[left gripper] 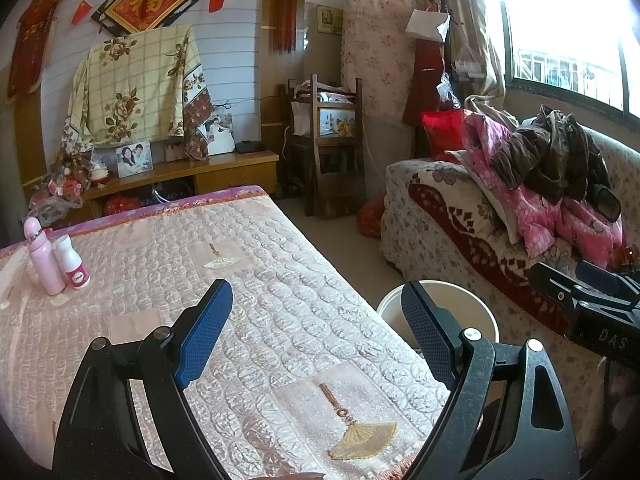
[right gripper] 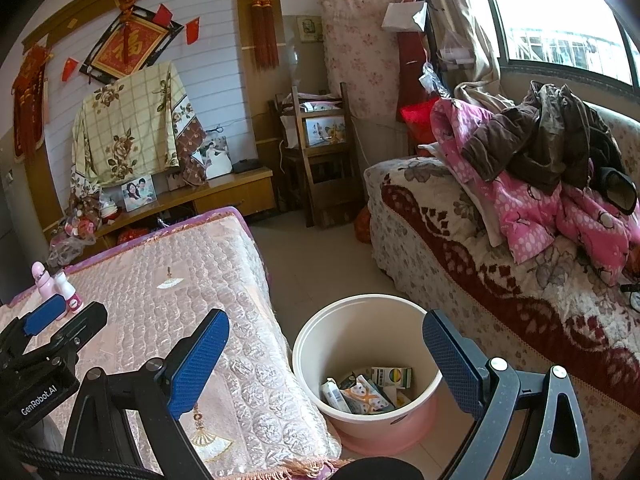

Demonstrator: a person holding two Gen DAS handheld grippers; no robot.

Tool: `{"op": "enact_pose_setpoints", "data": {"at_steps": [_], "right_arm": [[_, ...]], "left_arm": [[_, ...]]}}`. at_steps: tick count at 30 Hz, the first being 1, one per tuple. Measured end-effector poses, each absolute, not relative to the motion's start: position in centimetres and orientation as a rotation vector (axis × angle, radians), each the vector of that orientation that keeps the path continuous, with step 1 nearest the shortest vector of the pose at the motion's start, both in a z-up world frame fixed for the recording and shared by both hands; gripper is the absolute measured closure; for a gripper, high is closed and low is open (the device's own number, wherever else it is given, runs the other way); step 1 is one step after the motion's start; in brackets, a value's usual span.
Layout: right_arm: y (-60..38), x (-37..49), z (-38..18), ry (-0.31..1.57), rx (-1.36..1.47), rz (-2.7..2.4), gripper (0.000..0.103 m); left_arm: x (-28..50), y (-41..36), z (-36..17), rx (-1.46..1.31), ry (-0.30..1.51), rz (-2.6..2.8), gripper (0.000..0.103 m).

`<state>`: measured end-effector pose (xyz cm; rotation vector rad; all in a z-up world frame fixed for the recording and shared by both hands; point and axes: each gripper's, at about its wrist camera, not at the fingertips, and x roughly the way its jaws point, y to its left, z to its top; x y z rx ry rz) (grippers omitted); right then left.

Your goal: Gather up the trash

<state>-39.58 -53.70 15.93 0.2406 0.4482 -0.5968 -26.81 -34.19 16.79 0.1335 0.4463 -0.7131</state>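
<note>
A pale pink bin (right gripper: 316, 344) stands on the floor between the table and the sofa, holding several cartons and wrappers (right gripper: 366, 392). Its rim (left gripper: 486, 312) shows behind my left gripper's right finger. My left gripper (left gripper: 316, 300) hovers open over the quilted table cover (left gripper: 288, 304), nothing between its blue pads. My right gripper (right gripper: 326, 332) is open above the bin, empty. A pink bottle (left gripper: 42, 256) and a small white bottle (left gripper: 72, 262) stand upright at the table's far left. The left gripper's blue fingertip (right gripper: 42, 314) shows beside those bottles (right gripper: 60, 286).
A sofa (right gripper: 480, 264) with a floral blanket and piled pink and brown clothes (right gripper: 540, 168) runs along the right under the window. A wooden cabinet (left gripper: 224, 170) with framed photos and a draped cloth sits at the back; a wooden chair (left gripper: 332, 148) stands beside it.
</note>
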Motion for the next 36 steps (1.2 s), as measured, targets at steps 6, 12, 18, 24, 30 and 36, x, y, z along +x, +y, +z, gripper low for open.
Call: {"op": "enact_pose_setpoints", "data": {"at_steps": [6,12,18,24,30,36], "right_arm": [[-53.6,-39.8,15.2,0.454,0.241,-0.598,0.007],[-53.6,-39.8,15.1,0.456,0.242,-0.597,0.006],[-53.6,-39.7,14.8,0.461,0.246,-0.599,0.006],[-53.5,-39.4,14.7,0.473,0.248,-0.599,0.006],[-53.6,-39.1,14.8,0.486,0.248,-0.597,0.006],[-53.5,-38.4,14.6,0.505,0.250,-0.591,0.006]], "left_arm": [[-26.8,-34.3,16.7,0.137,0.446,-0.714,0.017],[-26.8,-34.3,16.4,0.142,0.449,-0.719,0.017],[-26.7,-34.3,15.8,0.152,0.451,-0.727,0.017],[-26.6,-34.5,15.8,0.156,0.457,-0.735,0.017],[-26.5,-34.4,15.5,0.163,0.462,-0.740,0.017],[-26.2,-34.3,15.4,0.168,0.462,-0.733,0.017]]}}
